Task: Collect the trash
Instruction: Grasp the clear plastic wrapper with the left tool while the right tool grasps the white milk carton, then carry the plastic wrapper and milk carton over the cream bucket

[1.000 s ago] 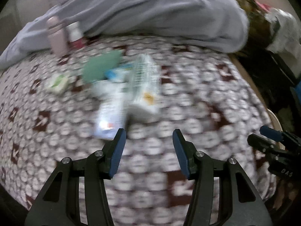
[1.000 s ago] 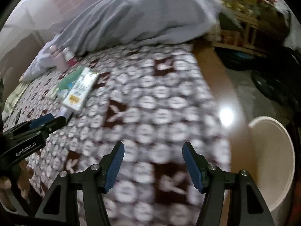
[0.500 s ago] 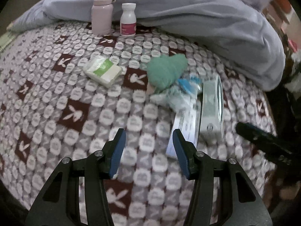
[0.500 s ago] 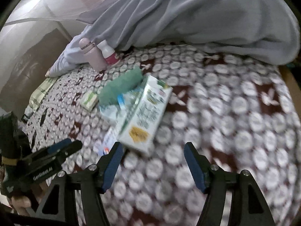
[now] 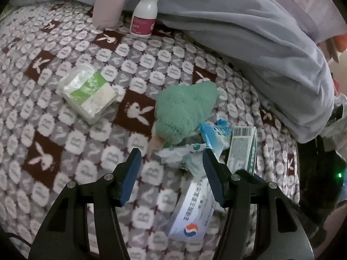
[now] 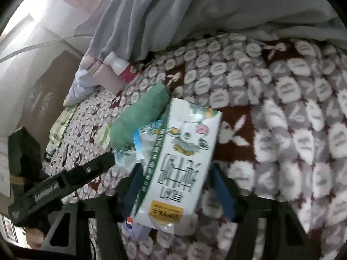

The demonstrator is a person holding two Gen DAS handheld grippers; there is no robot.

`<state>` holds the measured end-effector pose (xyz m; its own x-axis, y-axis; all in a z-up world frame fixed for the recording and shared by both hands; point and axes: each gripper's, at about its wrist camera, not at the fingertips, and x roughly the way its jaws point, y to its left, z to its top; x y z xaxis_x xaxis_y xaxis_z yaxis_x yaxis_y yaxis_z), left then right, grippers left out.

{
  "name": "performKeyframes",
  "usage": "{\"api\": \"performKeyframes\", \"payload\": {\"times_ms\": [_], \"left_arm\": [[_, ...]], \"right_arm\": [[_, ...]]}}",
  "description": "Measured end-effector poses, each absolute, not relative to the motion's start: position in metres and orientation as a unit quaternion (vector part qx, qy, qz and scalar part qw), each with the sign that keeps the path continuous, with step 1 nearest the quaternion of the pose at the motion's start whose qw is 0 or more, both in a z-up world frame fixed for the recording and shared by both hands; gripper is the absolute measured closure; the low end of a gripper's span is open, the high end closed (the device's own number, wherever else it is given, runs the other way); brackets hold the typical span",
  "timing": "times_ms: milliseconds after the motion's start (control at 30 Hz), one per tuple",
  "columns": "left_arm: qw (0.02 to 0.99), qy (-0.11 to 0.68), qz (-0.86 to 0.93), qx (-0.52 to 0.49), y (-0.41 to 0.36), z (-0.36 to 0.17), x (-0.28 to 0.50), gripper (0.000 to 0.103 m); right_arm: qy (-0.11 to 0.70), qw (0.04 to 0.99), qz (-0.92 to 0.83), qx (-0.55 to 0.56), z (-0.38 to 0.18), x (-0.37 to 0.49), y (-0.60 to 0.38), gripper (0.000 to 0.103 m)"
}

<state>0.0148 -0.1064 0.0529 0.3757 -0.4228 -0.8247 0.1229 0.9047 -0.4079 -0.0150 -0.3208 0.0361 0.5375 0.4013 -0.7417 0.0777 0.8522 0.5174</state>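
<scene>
Surface: patterned blanket (image 5: 71, 143), brown and grey with white rabbit motifs, covering the bed.
Trash cluster: lies on the blanket at centre-right of my left view, just beyond my left tongs.
Crumpled wrappers (image 5: 190, 151): white and blue, at the heart of the cluster, against the near edge of the green plush item (image 5: 184, 112).
Carton (image 6: 184, 164): white with green print, lying flat on the right side of the cluster, its long axis running near to far.
Flat box (image 5: 190, 212): white with a red-and-blue emblem, nearest piece of the cluster, partly under the carton's near end.
Left tongs (image 5: 171, 173): mine; jaws apart and widening, nothing between them but blanket and the wrappers' near edge; no pad touching.
Right tongs (image 6: 175, 186): mine; jaws closing with the carton's near half between them; blur prevents me telling whether the pads yet press on it.
Tissue pack (image 5: 86, 91): white and green, left of the cluster, well apart.
Pink flask (image 5: 108, 2) and white pill bottle (image 5: 145, 15): upright, far side, beside each other.
Grey quilt (image 5: 249, 32): bunched along the far and right edge.
</scene>
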Motion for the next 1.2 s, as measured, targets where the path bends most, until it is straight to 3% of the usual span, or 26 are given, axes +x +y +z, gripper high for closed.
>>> {"api": "performKeyframes", "payload": {"times_ms": [333,533,567,600,700,1200], "left_arm": [[0.819,0.511,-0.184,-0.183,-0.106,0.063,0.013,0.046],[0.815,0.53,-0.187,-0.142,-0.123,0.051,0.008,0.047],[0.817,0.53,-0.186,-0.132,-0.126,0.049,0.006,0.053],[0.818,0.529,-0.187,-0.125,-0.128,0.048,0.005,0.074],[0.817,0.532,-0.196,-0.108,-0.133,0.047,0.001,0.088],[0.832,0.5,-0.234,-0.051,-0.135,0.091,-0.081,0.091]], "right_arm": [[0.446,0.871,0.083,0.185,0.08,-0.066,-0.333,0.046],[0.447,0.871,0.069,0.192,0.082,-0.089,-0.348,0.046],[0.448,0.871,0.067,0.192,0.081,-0.093,-0.35,0.046],[0.448,0.87,0.067,0.192,0.081,-0.095,-0.351,0.046],[0.451,0.87,0.062,0.19,0.081,-0.103,-0.354,0.046],[0.445,0.875,0.042,0.186,0.091,-0.158,-0.364,0.046]]}}
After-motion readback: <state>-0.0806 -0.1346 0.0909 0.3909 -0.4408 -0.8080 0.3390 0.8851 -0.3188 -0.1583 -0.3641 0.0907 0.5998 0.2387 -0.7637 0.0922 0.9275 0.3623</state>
